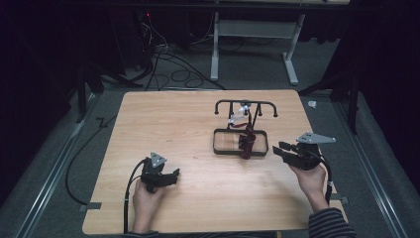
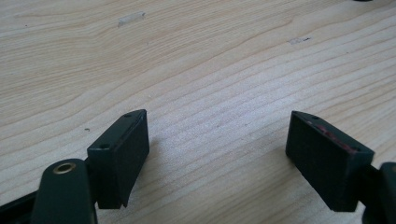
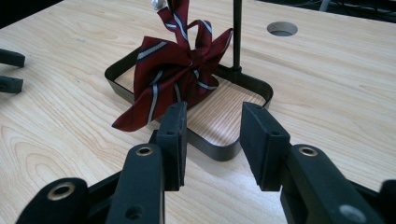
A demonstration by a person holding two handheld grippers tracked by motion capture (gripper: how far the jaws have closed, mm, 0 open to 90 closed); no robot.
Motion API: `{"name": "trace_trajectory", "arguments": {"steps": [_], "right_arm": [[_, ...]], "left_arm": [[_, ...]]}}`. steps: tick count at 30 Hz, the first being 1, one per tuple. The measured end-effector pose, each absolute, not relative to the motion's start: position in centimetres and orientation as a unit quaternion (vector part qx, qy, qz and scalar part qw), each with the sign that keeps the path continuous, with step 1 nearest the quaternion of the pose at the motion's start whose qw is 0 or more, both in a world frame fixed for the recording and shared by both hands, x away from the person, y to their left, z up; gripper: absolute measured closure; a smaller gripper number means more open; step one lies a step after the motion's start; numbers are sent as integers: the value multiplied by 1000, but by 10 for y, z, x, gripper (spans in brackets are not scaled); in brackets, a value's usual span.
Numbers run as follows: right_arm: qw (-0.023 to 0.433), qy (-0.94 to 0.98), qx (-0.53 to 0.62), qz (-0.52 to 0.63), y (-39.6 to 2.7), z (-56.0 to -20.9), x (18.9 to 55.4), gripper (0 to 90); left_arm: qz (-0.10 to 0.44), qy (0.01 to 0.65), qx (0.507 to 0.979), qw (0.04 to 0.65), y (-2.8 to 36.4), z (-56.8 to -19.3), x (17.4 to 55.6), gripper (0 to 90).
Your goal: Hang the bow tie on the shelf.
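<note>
The bow tie (image 3: 175, 77) top and stand post (image 3: 237, 35) run off the right gripper view's upper edge.

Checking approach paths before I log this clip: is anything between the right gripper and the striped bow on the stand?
Nothing visible blocks it. The right gripper, jaws open, points at the bow, with bare table and the stand's low tray rim between them.

High view overhead; gripper views low — table (image 1: 198, 148) shared.
</note>
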State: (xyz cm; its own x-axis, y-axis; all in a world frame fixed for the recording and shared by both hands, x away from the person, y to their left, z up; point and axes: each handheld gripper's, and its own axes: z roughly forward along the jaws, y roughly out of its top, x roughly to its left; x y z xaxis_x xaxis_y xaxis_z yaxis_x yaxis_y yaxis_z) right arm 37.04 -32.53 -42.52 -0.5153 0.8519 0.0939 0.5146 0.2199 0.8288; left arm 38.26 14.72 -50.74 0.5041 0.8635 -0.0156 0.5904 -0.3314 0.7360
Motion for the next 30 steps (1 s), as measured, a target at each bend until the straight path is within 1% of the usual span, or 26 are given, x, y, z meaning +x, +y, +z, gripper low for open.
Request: {"name": "trace_trajectory", "arguments": {"steps": [18,30], "right_arm": [[190,751,463,432,-331,-437,364,633],[177,747,474,430,-334,-449,359,632]], "left_arm": [[194,459,792,352,147,-507,383,218],[194,459,792,352,147,-507,383,218]]}}
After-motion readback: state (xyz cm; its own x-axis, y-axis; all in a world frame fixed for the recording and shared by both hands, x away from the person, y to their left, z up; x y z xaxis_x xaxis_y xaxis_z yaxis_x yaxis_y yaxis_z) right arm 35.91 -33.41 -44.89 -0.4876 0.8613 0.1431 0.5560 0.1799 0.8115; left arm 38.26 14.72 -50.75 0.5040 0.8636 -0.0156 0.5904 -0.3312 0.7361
